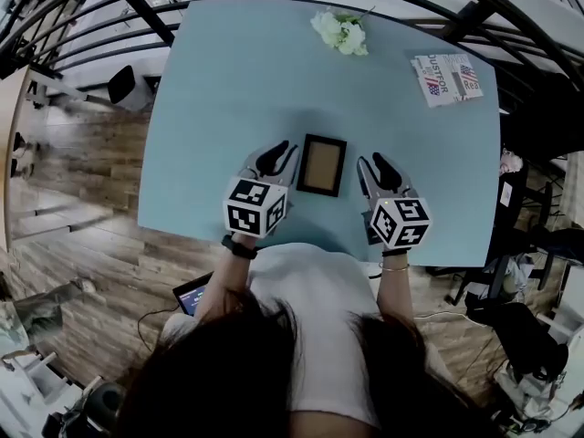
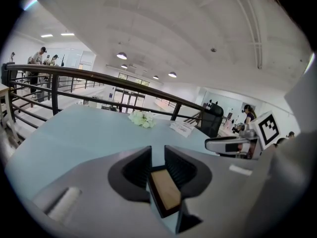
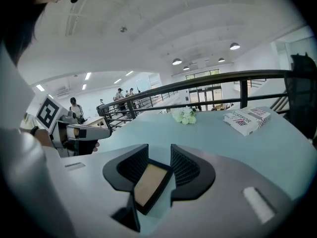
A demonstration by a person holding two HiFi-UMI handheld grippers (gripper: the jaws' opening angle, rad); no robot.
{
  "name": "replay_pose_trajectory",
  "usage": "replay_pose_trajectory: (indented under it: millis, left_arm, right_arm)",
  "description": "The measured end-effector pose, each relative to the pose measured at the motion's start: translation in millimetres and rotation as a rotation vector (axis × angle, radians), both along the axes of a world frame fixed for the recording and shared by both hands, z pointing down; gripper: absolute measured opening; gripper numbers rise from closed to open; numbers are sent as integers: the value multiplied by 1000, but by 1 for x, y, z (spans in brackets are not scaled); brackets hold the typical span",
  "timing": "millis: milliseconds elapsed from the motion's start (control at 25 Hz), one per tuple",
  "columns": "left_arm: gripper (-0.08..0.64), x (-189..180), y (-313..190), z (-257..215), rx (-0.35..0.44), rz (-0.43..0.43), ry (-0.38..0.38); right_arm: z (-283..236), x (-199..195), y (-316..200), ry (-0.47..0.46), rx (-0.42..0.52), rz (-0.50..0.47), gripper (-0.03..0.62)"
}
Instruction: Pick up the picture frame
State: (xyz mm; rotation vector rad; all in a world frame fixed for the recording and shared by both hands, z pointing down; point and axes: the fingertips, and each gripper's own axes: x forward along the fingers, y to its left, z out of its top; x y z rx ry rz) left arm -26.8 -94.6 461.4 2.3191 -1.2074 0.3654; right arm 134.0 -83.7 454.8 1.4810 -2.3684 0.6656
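A small black picture frame (image 1: 322, 164) with a tan centre lies flat on a pale blue table (image 1: 237, 80), close to the near edge where the person stands. The left gripper (image 1: 279, 158) is just beside the frame's left edge and the right gripper (image 1: 381, 170) is near its right edge, so the frame sits between the two. In each gripper view the frame shows through the gap between the black ribbed fingers (image 2: 136, 167), on the tabletop beneath them. Both pairs of fingers stand partly apart, and neither pair grips or presses on the frame. Farther across the table lie a bunch of white flowers (image 1: 340, 31) and, toward the far right corner, a printed packet (image 1: 447, 78). A black railing (image 1: 91, 53) runs round the table, which stands on a wood-plank floor (image 1: 82, 208). The room is a large white hall with round ceiling lights, and people stand far off.
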Motion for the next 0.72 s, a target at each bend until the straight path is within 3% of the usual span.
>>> replay_pose_trajectory:
  millis: [720]
  left_arm:
    - [80, 26, 8, 71, -175, 88, -21]
  right_arm:
    - [70, -3, 9, -41, -182, -5, 115]
